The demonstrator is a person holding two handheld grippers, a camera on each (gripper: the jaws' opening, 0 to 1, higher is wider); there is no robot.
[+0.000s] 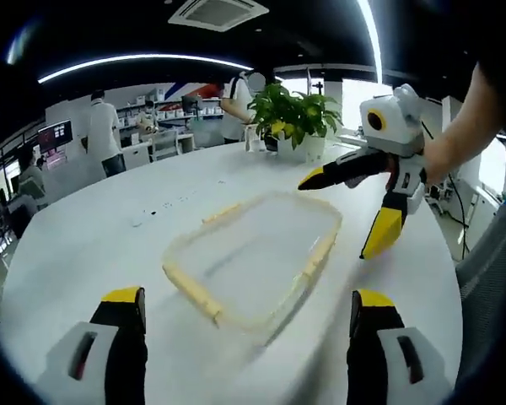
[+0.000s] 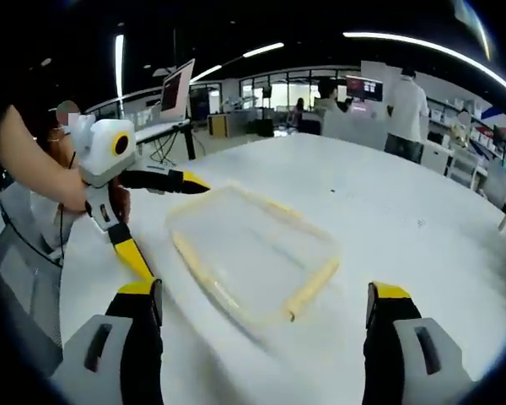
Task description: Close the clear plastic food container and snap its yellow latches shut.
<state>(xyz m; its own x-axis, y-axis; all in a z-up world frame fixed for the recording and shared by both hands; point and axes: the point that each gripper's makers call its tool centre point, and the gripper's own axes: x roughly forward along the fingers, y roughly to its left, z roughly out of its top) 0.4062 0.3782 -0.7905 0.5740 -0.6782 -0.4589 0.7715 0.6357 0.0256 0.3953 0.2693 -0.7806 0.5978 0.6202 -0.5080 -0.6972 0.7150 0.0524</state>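
Container (image 1: 253, 257) sits mid-frame on your white surface (image 1: 101, 236), yellow latches (image 1: 194, 291) along its edges. Both hand-held grippers wide open, holding nothing: left (image 1: 247, 312), right (image 2: 266, 304). Left gripper view adds a potted plant (image 1: 293, 114), upper centre.

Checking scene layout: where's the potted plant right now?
In the left gripper view, the potted plant stands at the far edge of the white table, beyond the clear container and just left of the right gripper.
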